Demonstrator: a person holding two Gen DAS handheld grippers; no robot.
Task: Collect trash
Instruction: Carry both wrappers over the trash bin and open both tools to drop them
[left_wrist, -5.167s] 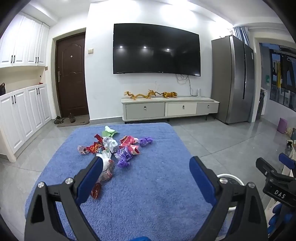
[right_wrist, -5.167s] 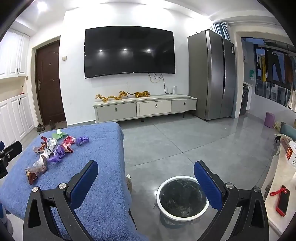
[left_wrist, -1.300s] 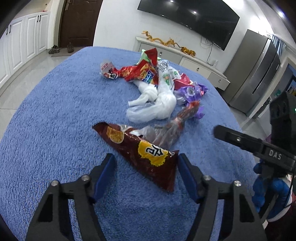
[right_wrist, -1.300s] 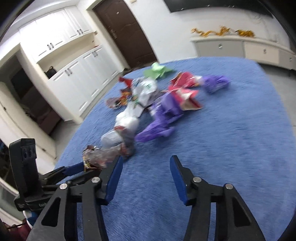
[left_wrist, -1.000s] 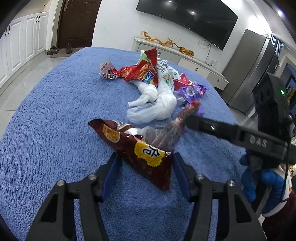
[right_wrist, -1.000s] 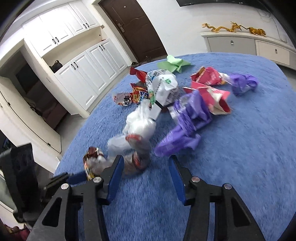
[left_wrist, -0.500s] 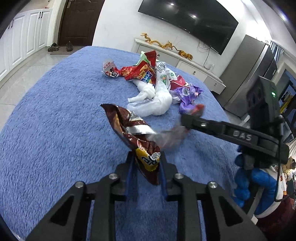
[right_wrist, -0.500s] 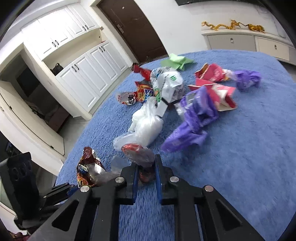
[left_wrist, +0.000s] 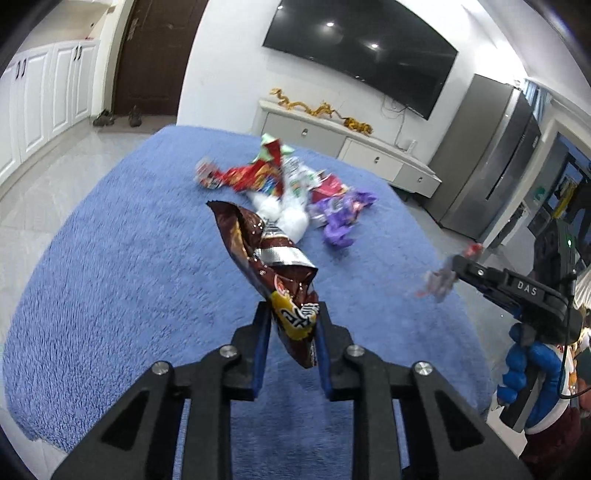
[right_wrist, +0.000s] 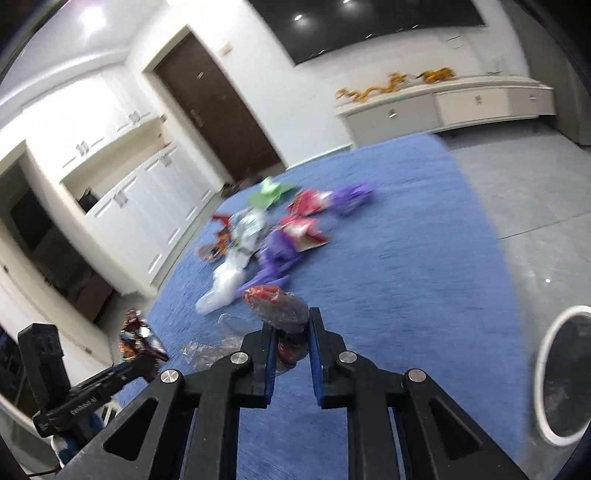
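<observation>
Left gripper (left_wrist: 292, 328): clamped on brown snack bag (left_wrist: 271, 266), lifted above blue cloth (left_wrist: 122, 280). Right gripper (right_wrist: 291, 345): clamped on clear wrapper with red end (right_wrist: 279, 308), contents unclear. Remaining trash pile (right_wrist: 273, 236) at 11 o'clock, blurred. Bin (right_wrist: 567, 376) at 3 o'clock, cut off.

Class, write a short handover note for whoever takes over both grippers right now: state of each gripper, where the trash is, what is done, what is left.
Left gripper: shut on the brown snack bag, lifted off the blue cloth.
Right gripper: shut on a clear wrapper with red print, also lifted.
Bin: on the floor to the right of the cloth.
Done: two pieces picked up, neither binned yet.
Left: drop both in the bin, then clear the trash pile of red, white, purple and green wrappers lying mid-cloth.
</observation>
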